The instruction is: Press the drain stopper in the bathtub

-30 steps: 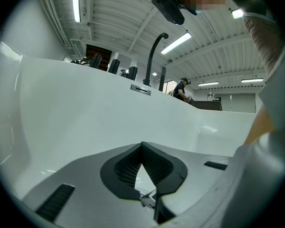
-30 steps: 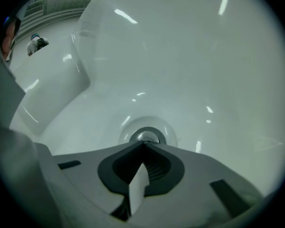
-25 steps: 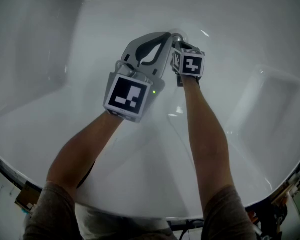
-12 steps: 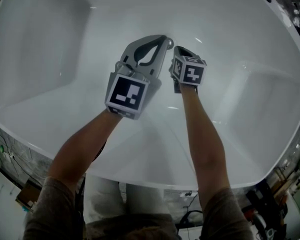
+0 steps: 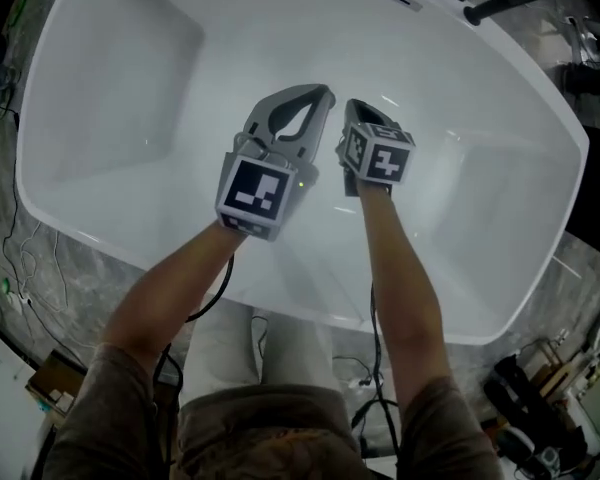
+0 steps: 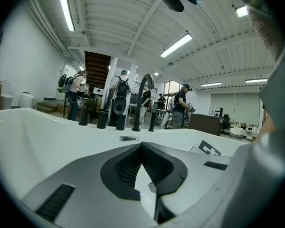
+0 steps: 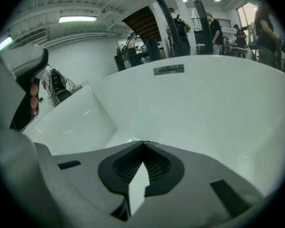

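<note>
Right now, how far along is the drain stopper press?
Done: cannot confirm; no view shows the drain stopper, so its state is unknown. In hand: nothing. The left gripper and right gripper hang above the bathtub, side by side, fingers closed on nothing, touching no surface. Remaining: if the stopper is not yet down, a gripper must go down to the tub floor and press it.

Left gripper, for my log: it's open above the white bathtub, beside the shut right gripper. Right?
No: the left gripper is shut, tips meeting on nothing, as the left gripper view shows. It is above the white bathtub, beside the shut right gripper.
</note>
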`<state>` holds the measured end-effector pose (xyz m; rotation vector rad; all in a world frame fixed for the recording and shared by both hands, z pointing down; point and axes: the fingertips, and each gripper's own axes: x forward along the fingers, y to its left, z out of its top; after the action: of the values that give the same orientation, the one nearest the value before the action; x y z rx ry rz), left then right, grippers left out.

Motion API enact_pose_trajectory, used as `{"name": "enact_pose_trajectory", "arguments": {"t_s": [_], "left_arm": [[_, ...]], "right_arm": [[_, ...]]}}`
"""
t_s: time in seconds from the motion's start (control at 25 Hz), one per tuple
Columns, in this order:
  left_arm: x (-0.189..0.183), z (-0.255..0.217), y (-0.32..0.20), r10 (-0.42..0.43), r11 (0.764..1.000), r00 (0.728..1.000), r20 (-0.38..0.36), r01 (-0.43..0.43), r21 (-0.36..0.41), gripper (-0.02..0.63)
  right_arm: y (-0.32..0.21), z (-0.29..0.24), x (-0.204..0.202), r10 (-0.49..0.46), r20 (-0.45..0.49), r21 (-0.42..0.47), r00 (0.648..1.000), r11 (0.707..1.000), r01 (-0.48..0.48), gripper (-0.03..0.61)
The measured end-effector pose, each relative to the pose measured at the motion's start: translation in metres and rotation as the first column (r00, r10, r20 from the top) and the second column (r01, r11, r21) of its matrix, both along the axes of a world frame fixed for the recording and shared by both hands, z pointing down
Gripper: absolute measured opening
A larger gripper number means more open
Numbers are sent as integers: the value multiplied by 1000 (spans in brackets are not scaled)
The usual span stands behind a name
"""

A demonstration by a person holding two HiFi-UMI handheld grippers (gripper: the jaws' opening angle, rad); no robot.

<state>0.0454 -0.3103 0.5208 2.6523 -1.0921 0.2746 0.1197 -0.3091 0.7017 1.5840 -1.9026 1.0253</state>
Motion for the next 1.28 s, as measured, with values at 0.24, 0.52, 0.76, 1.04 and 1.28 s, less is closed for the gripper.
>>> {"name": "enact_pose_trajectory", "arguments": {"t_s": [0.24, 0.52, 0.76, 1.04, 1.28], "left_arm": [[-9, -62, 20, -33, 999, 999, 8, 33, -10, 3], [-13, -134, 50, -75, 997, 997, -3, 75, -20, 2], [-13, -194, 83, -70, 997, 998, -1, 70, -24, 3], [-15, -269, 131, -24, 999, 1000, -19, 24, -28, 3], [-17, -310, 168, 24, 999, 999, -27, -24, -26, 3]], "right_arm": [[19, -88, -8, -1, 13, 56, 1000, 998, 1, 2], [49, -190, -15, -14, 49, 138, 999, 990, 8, 2], [75, -273, -22, -30, 71, 207, 997, 978, 15, 2], [117, -371, -34, -74, 84, 302, 994, 952, 45, 2], [150, -435, -42, -134, 78, 392, 988, 915, 93, 2]]}}
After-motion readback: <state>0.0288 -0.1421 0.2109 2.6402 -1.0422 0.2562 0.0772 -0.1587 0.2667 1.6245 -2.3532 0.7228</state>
